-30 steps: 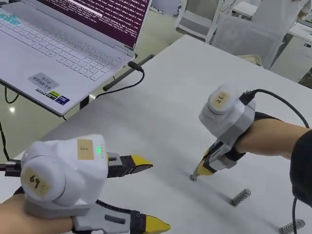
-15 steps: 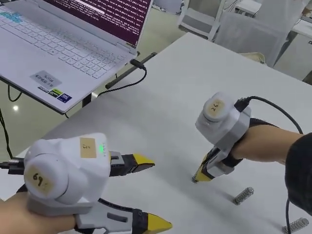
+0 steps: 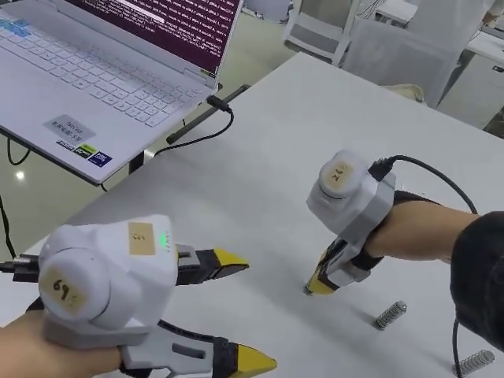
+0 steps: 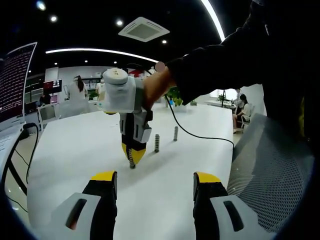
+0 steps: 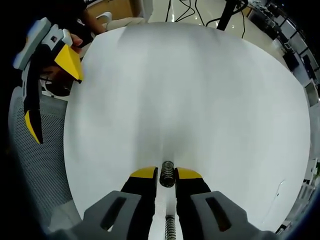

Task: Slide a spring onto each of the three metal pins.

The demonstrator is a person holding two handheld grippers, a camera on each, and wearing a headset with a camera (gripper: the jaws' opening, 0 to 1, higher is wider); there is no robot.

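A person's right tool (image 3: pixel 316 287) stands tip-down on a white worktop (image 3: pixel 268 157), well in from the edge that runs beside an open laptop (image 3: pixel 102 79). Its jaws are closed narrowly around a spring (image 5: pixel 167 175), which they hold upright with its lower end at the worktop surface. Beyond it, farther from the laptop-side edge, the nearer spring (image 4: pixel 156 143) stands upright just beside the right tool, and the farther spring (image 4: pixel 175 133) stands close by it. Whether pins run inside them cannot be told. The left tool (image 3: pixel 240 313) hovers above the worktop's near edge, well apart from the right tool, its yellow-tipped jaws spread wide and holding nothing.
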